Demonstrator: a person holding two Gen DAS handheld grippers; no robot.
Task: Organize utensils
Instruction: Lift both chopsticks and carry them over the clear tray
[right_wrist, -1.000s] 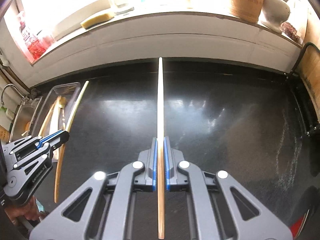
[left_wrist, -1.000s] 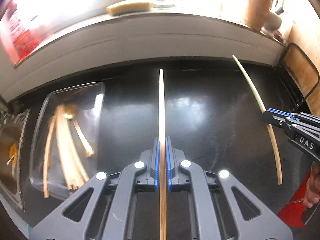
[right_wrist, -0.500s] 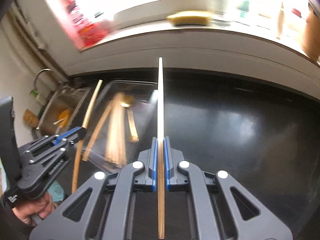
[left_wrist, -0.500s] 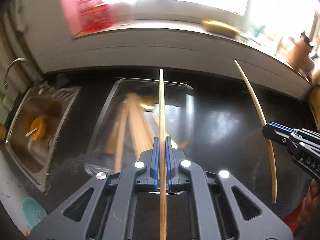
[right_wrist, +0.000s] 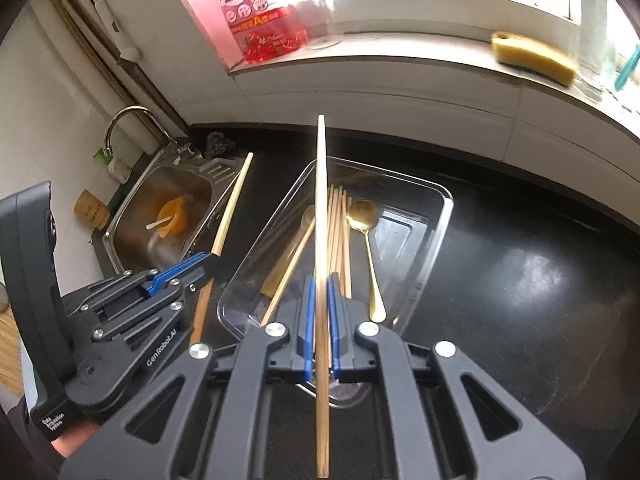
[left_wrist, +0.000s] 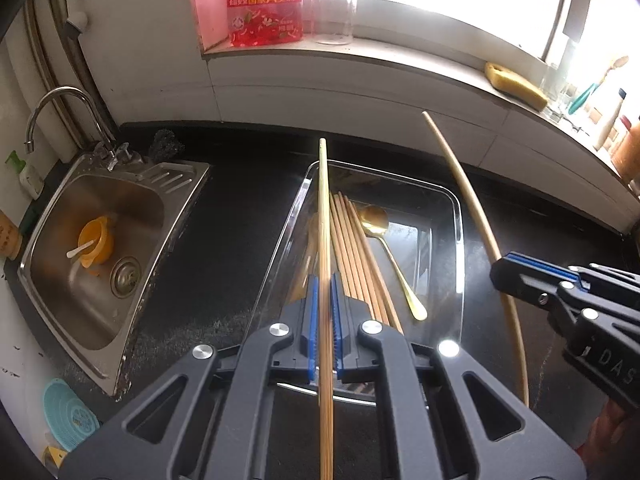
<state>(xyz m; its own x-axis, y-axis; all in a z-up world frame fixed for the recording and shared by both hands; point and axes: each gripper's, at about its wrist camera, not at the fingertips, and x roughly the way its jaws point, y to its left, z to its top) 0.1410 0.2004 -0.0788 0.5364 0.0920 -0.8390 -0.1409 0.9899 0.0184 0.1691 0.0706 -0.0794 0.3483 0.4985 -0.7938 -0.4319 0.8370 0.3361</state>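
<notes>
My left tool [left_wrist: 325, 312] is clamped on a long bamboo chopstick [left_wrist: 325, 216], and my right tool [right_wrist: 319, 312] grips a second pale wooden chopstick [right_wrist: 321, 200] the same way, each stick running straight out between the blue pads. Half a second ago the clear plastic rectangular tray [left_wrist: 460, 240] sat left of centre and blurred in my right view; now both tools have swung further left and it lies sharp and directly beneath both sticks on the black counter [left_wrist: 240, 216]. Inside it I see a bundle of wooden chopsticks [left_wrist: 356, 252] lying lengthwise, with a gold metal spoon [left_wrist: 384, 240] just beside them on the right. The stainless steel sink [left_wrist: 100, 256], holding a small orange cup [left_wrist: 96, 240], has come fully into my left view, and a pink detergent bottle [left_wrist: 262, 4] now stands sharp on the windowsill. Both held sticks hang above the tray, apart from the bundle.
</notes>
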